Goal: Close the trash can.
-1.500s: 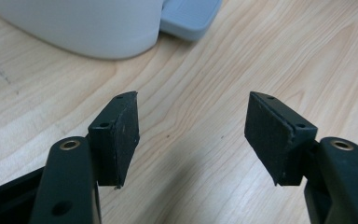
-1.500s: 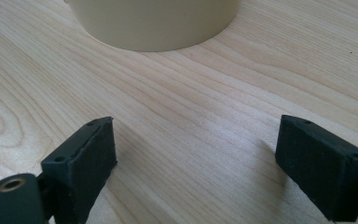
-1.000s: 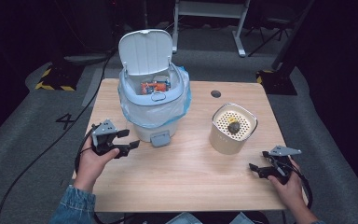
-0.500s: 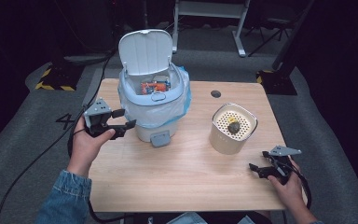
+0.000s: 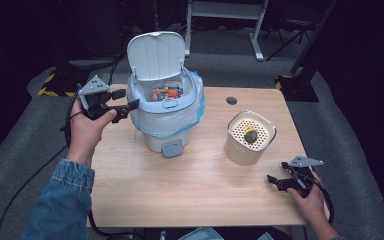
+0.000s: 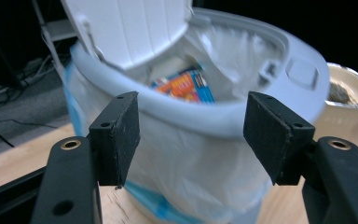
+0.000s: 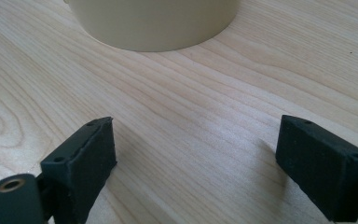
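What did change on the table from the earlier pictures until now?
The left gripper rose from the table beside the bin up to its rim, jaws open and empty. The right gripper, the bin's raised lid and the beige container stayed put.

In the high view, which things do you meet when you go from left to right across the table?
Left tool → white bin with open lid → cream perforated container → right tool.

bin [image 5: 166, 117] left on table [image 5: 190, 190], canister [image 5: 250, 137] right
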`<action>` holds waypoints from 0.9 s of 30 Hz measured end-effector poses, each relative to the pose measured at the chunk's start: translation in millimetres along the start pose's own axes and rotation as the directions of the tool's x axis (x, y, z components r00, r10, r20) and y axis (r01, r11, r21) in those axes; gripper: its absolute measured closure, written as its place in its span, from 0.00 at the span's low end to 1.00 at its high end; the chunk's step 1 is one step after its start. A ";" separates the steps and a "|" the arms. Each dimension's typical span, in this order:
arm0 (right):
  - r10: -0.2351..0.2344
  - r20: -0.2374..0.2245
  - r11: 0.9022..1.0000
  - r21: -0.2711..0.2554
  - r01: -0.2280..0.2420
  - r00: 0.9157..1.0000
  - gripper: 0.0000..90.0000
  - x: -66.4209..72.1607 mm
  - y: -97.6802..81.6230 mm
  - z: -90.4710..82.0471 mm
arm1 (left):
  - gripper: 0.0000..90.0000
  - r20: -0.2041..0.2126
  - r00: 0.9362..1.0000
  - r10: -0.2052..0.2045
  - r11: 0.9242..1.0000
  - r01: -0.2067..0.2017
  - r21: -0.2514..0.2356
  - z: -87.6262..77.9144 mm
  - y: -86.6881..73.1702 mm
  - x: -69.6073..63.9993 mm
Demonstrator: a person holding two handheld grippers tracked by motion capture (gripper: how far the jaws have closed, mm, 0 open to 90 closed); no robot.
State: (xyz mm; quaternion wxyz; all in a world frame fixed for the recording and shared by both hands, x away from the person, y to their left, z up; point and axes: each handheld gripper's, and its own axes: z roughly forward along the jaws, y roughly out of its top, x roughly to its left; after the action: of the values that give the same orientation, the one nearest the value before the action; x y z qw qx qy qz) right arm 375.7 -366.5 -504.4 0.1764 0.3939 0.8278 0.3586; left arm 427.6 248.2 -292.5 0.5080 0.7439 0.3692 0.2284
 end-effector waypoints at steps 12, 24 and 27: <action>0.000 0.000 1.000 0.000 0.000 1.000 0.13 0.0 0.0 0.0 | 0.41 -0.046 0.999 -0.012 0.999 0.010 -0.035 11.4 27.3 14.8; 0.000 0.000 1.000 0.000 0.000 1.000 0.13 0.0 0.0 0.0 | 0.41 -0.088 0.996 -0.011 0.999 0.007 -0.047 26.6 50.8 39.2; 0.000 0.000 1.000 0.000 0.000 1.000 0.13 0.0 0.0 0.0 | 0.41 -0.098 0.995 -0.021 0.999 0.017 -0.042 32.1 55.6 44.0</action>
State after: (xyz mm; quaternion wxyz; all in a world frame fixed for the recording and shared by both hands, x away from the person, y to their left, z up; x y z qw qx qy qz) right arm 375.7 -366.5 -504.4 0.1761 0.3940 0.8277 0.3586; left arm 495.7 252.0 -254.8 0.5068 0.7175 0.3961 0.2673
